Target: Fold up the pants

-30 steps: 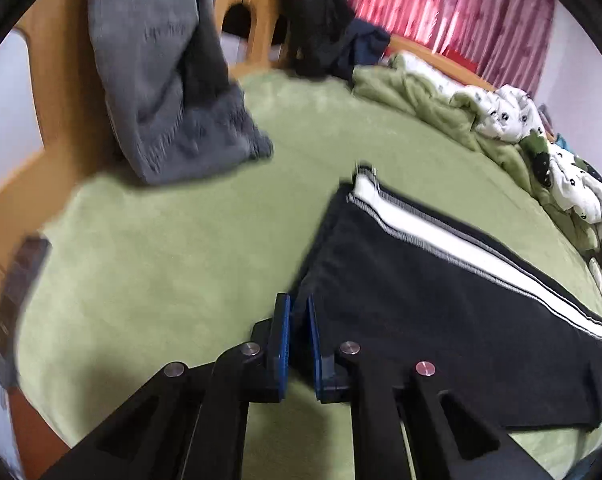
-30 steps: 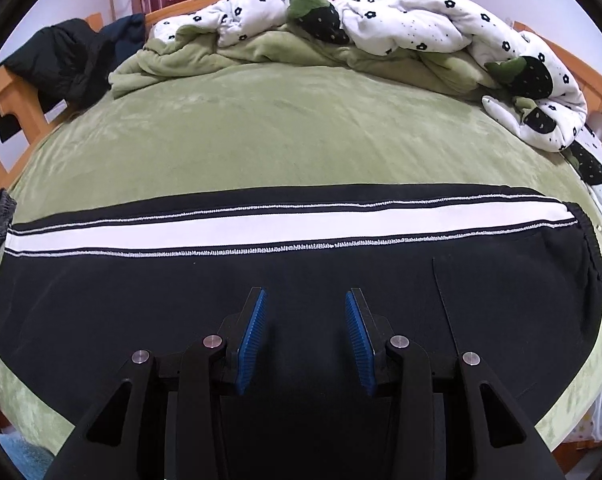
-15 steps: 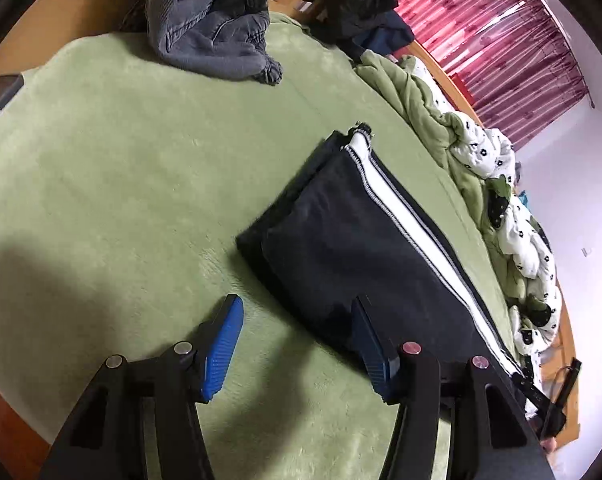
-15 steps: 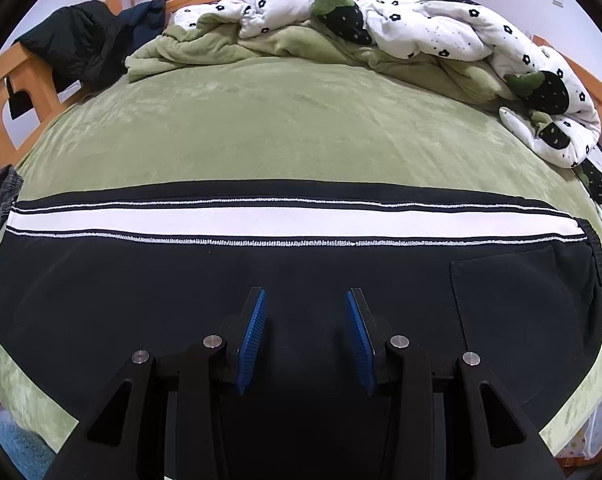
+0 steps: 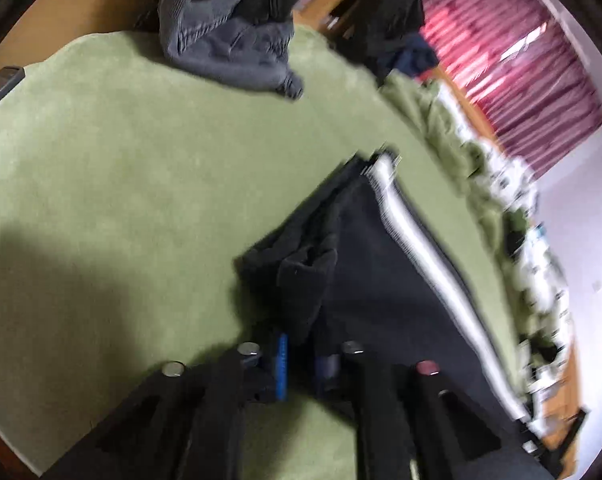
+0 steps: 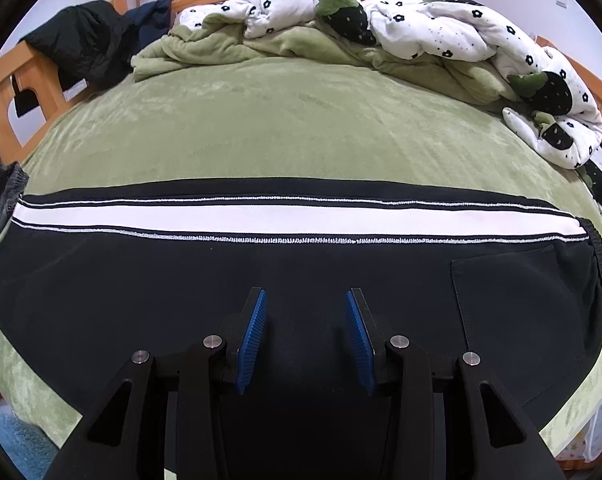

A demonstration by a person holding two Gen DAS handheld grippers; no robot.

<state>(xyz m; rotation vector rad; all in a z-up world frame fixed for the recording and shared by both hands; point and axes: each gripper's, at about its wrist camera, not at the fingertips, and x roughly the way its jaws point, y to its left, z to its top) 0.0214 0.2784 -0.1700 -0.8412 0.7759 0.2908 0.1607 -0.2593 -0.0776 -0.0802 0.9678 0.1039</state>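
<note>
Black pants with a white side stripe (image 6: 261, 216) lie folded lengthwise across the green bed (image 6: 281, 120). In the left wrist view, which is blurred, the pants (image 5: 381, 280) run off to the right. My left gripper (image 5: 301, 360) is shut on the near corner of the leg end, and the cloth bunches up just above the pads. My right gripper (image 6: 305, 332) is open and empty, low over the black cloth near the middle of the pants. A back pocket (image 6: 521, 300) shows at the right.
Grey jeans (image 5: 229, 32) hang over the wooden bed frame (image 5: 61, 12) at the left. A dark jacket (image 6: 89, 40) lies on the frame's far corner. A rumpled white flowered quilt (image 6: 441, 28) and green blanket (image 6: 221, 48) are piled along the far side.
My left gripper opened over the leg end, then closed on its near corner, and the cloth has bunched up. The right gripper stays open and has barely moved.
</note>
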